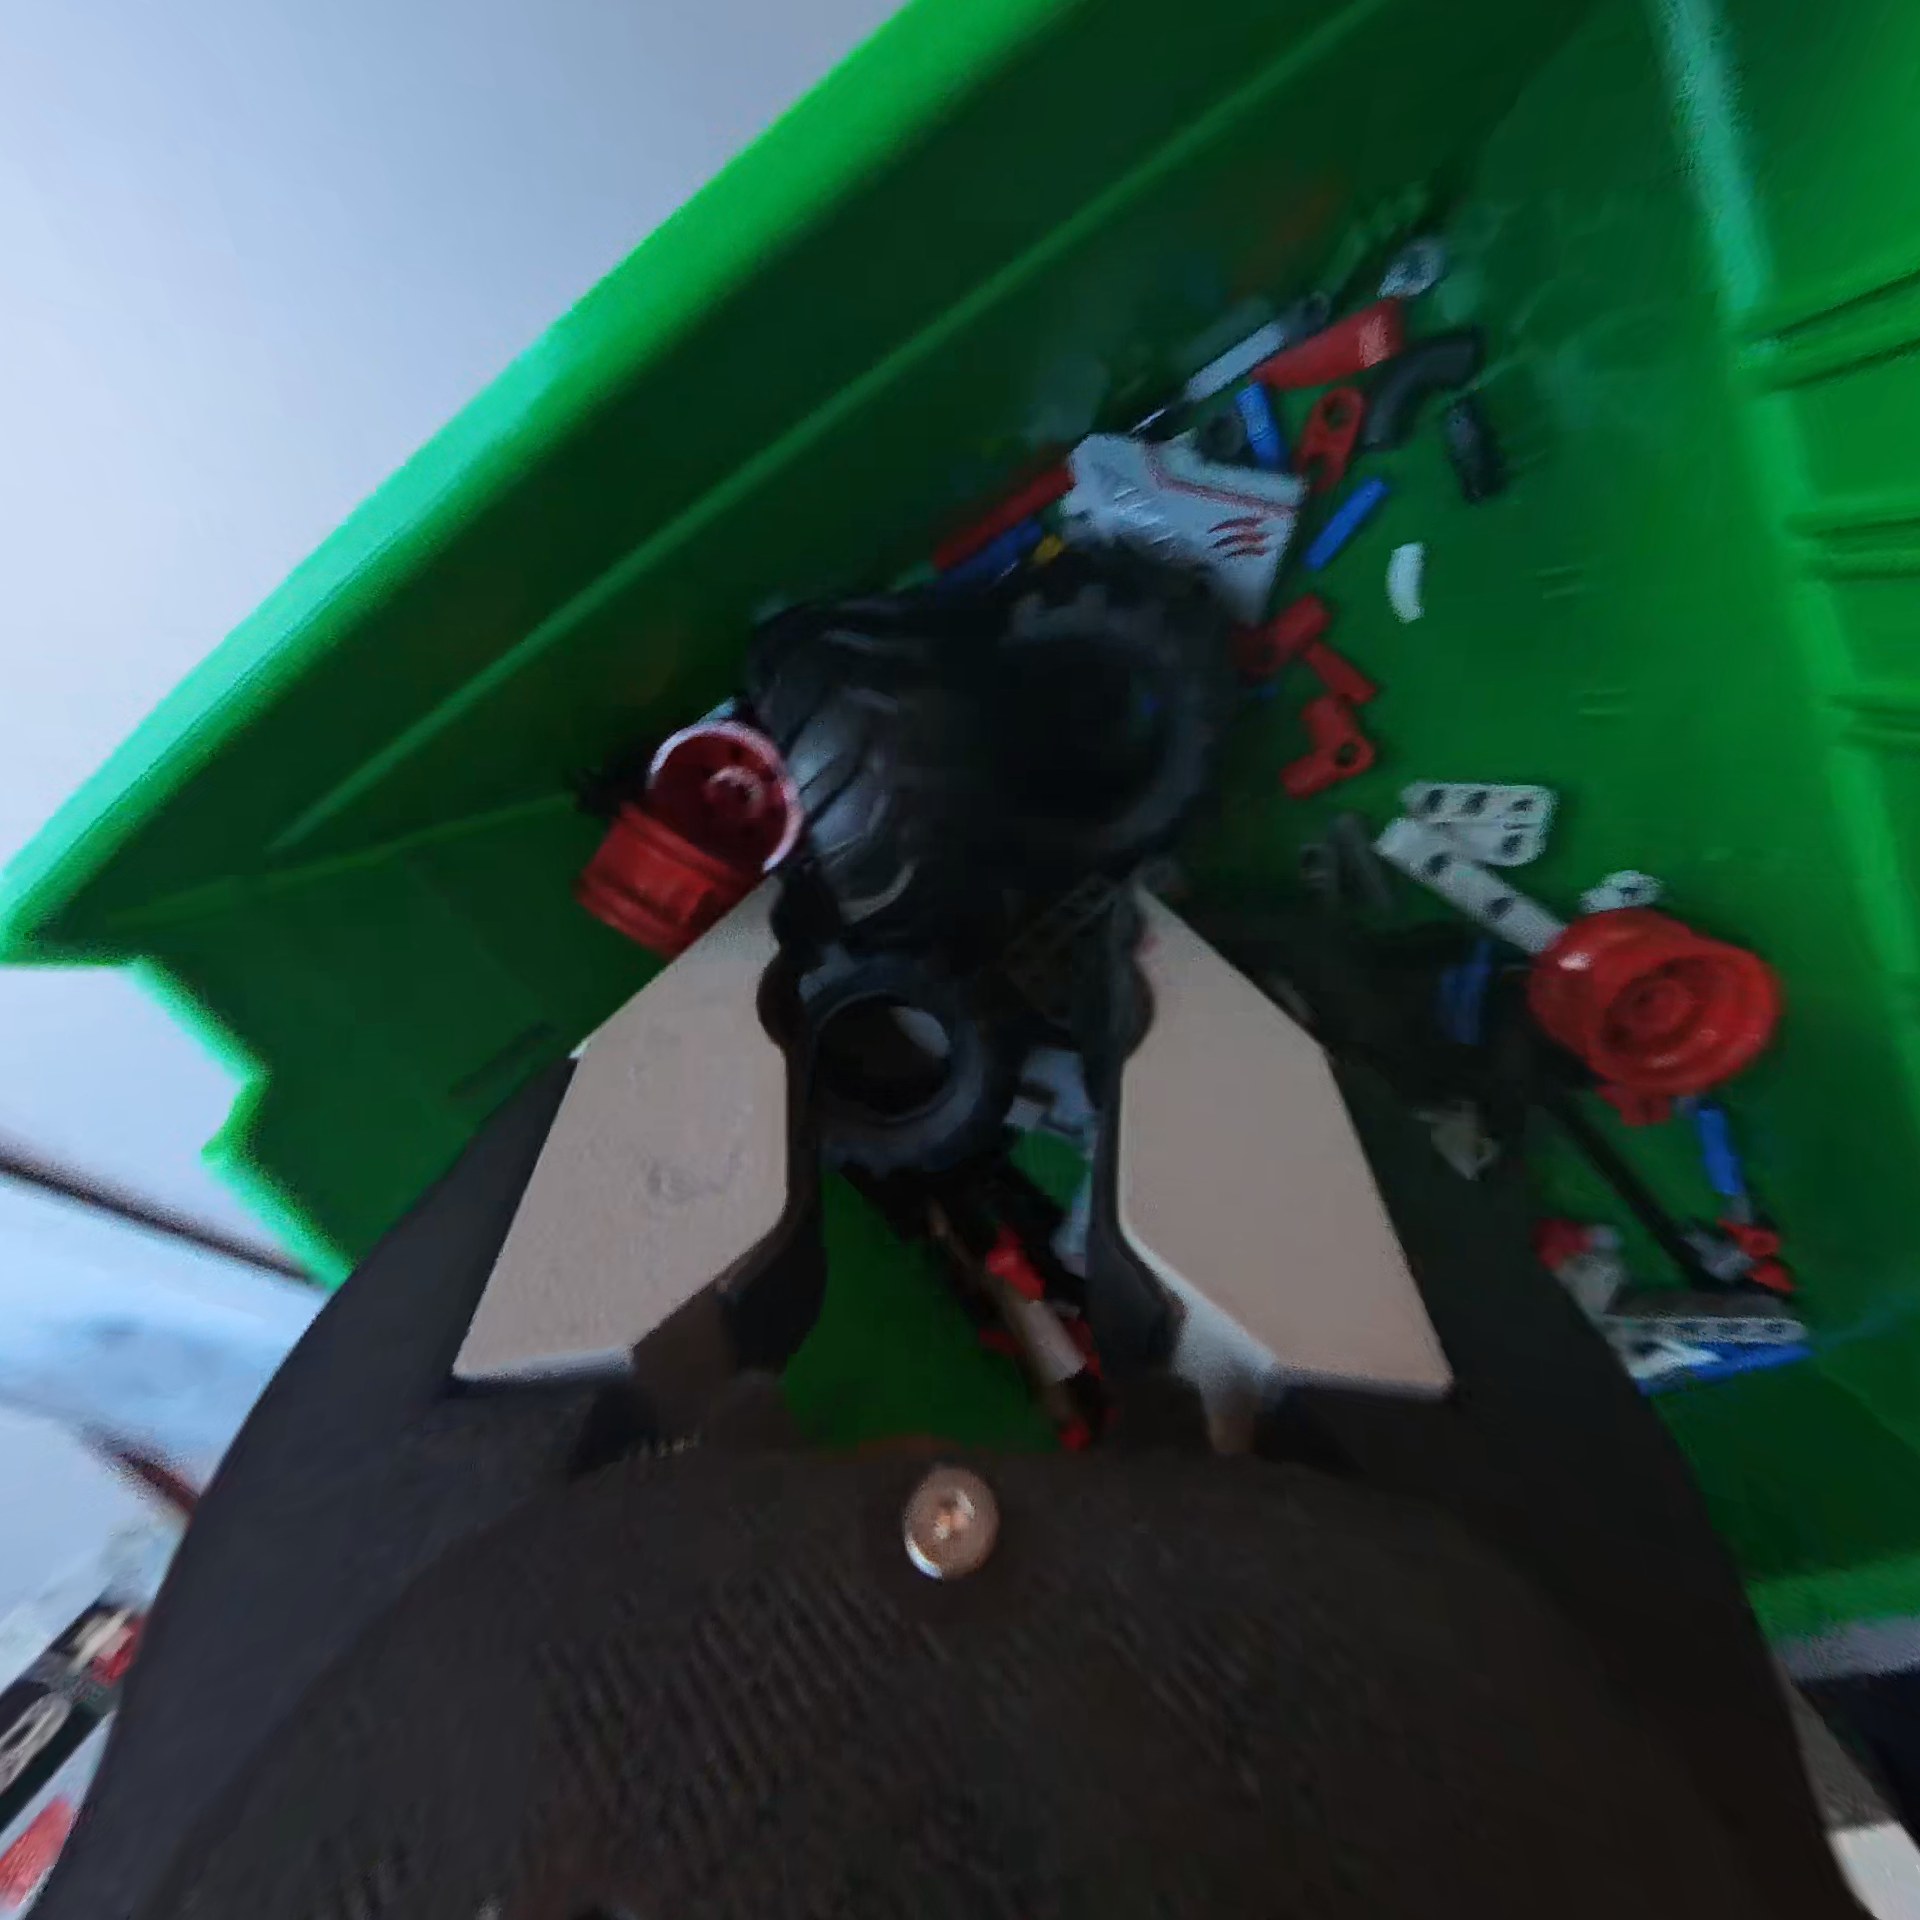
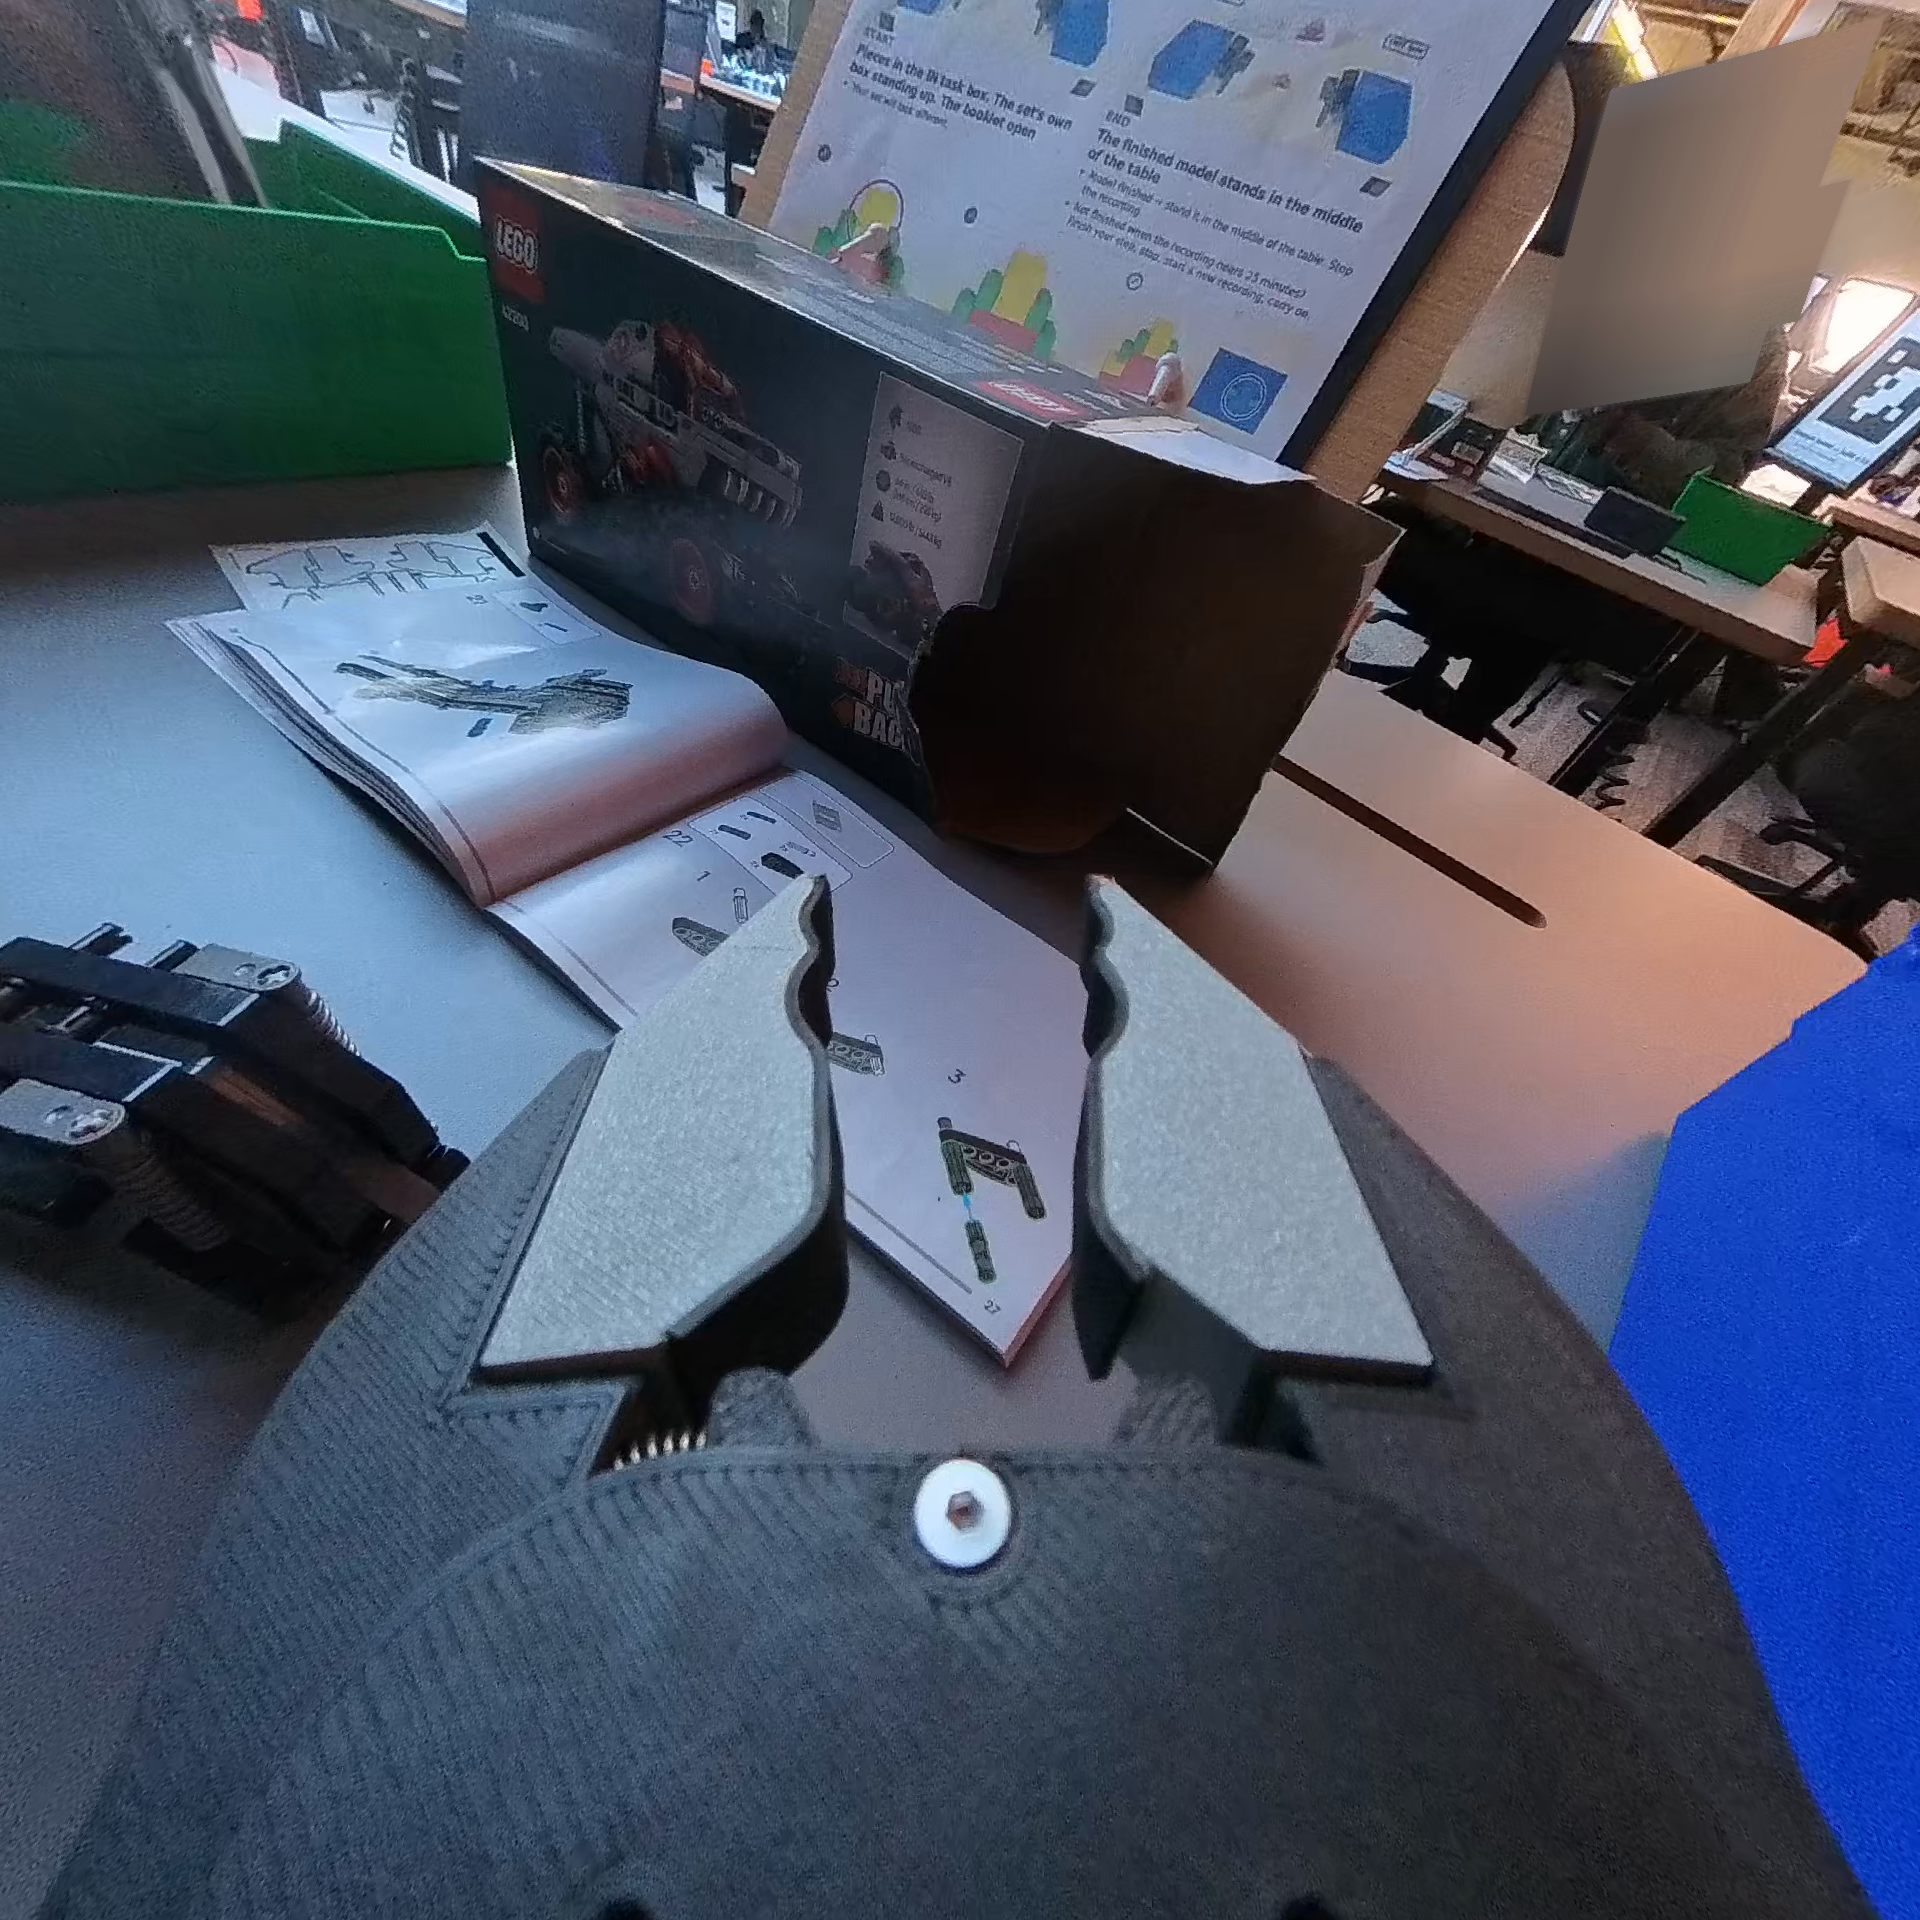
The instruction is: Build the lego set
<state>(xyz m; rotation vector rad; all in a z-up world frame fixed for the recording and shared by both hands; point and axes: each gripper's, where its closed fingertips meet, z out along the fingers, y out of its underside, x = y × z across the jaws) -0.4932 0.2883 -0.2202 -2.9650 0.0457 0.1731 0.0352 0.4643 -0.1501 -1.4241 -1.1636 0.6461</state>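
Note:
My left gripper (image 1: 956, 987) is open and reaches down into a green bin (image 1: 623, 582) of loose lego parts. A small black tyre (image 1: 894, 1070) lies between its fingers, close to the left finger; the view is blurred and I cannot tell whether they touch. Large black tyres (image 1: 987, 727) lie just beyond the fingertips, with a red wheel hub (image 1: 717, 800) to their left and another red hub (image 1: 1652, 997) at the right. My right gripper (image 2: 961, 904) is open and empty, hovering over the open instruction booklet (image 2: 520, 727).
The black set box (image 2: 831, 468) stands behind the booklet, with a printed poster board (image 2: 1091, 156) behind it. The green bin (image 2: 208, 343) stands at the far left. A partly built black assembly (image 2: 187, 1091) lies on the table at the left. Something blue (image 2: 1787, 1351) fills the right edge. There is about 55 centimeters between the tips of the two grippers. To reach the red hub (image 1: 1652, 997) in a straight line is about 10 centimeters for my left fingers, about 45 centimeters for my right.

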